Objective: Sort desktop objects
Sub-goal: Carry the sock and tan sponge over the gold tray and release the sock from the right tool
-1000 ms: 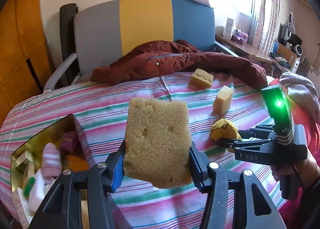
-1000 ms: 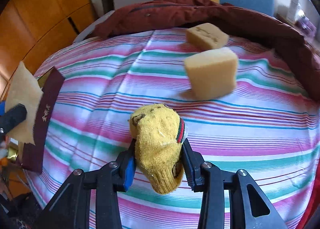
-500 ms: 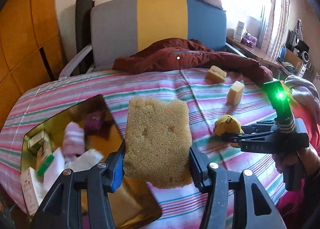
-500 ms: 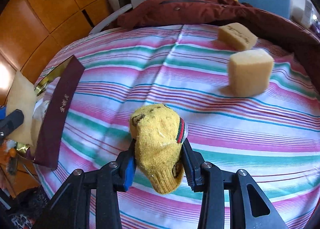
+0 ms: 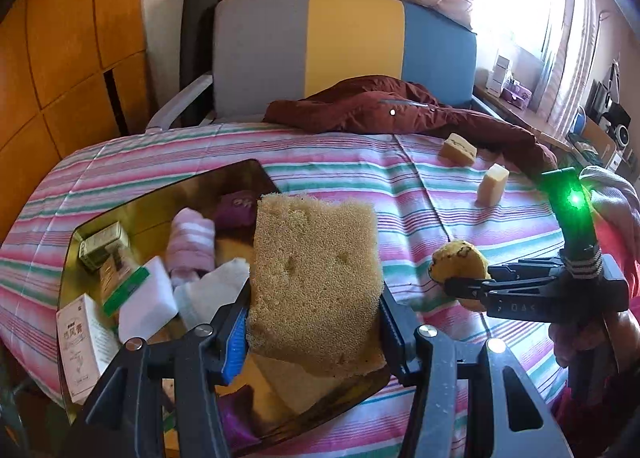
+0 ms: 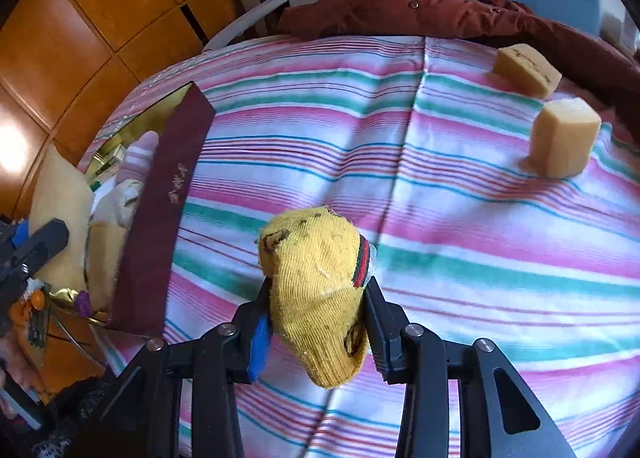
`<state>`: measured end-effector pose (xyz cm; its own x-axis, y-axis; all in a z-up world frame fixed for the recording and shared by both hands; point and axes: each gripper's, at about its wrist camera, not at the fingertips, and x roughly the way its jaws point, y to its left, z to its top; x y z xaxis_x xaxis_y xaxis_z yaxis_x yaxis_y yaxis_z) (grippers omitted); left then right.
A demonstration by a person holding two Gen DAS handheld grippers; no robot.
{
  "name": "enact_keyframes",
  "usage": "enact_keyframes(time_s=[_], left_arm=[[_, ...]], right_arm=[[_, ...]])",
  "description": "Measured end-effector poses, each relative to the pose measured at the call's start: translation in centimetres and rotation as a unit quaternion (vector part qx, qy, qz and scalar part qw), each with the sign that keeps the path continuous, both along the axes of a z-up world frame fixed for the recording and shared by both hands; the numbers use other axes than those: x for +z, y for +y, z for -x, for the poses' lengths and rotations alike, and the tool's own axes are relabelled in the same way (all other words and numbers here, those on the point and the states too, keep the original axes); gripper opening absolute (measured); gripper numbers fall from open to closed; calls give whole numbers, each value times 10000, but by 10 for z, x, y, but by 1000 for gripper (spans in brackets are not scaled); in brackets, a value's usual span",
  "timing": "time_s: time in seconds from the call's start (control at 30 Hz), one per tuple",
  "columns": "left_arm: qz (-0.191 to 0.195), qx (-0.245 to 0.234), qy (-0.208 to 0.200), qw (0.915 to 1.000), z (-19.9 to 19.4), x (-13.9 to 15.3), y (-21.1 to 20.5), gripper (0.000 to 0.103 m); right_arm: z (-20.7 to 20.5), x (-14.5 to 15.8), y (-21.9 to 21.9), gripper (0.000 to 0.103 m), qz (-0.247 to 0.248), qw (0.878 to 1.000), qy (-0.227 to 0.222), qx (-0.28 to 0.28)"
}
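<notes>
Bedspread (image 5: 400, 194), striped pink, green and white, covers the whole work surface; behind it stands a chair (image 5: 344, 54) in grey, yellow and blue with a maroon jacket (image 5: 384, 110) draped over its seat, wooden panels to one side and a bright window to the other. Next in size is the box (image 5: 156, 202), gold inside with a dark red outer wall, lying toward the bed's left edge and already holding a rolled pink sock, a purple item, white cloths and small cartons. The sponge (image 5: 316, 278) is large, coarse and tan, clamped between the closed fingers of the left gripper (image 5: 312, 322), its long axis upright, hanging right over the box's near end, so a release looks likely to drop it in. The yellow sock (image 6: 320, 298), balled up with a red and green cuff, is squeezed in the right gripper (image 6: 316, 322), which hovers over bare bedspread just beside the box's red wall; the box lies to its left, so that hand has farther to travel. Smallest and still unsorted, judging by where they sit, are two sponge blocks (image 6: 564, 138) well apart from both grippers, near the jacket on the far right of the bed
</notes>
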<state>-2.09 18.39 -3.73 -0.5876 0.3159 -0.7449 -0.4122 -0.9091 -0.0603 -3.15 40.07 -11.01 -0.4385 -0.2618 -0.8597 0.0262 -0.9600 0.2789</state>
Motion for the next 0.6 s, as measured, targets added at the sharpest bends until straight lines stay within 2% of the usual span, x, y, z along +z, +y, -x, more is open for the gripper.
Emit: enact_keyframes(time_s=[0.4, 0.6], left_arm=[[-217, 363, 5, 9991, -6, 1, -42, 55], [-258, 537, -60, 9982, -4, -4, -59, 55]], right_arm=[[-33, 3, -17, 41, 869, 9941, 148, -629], [-49, 16, -27, 41, 1200, 9897, 379, -677]])
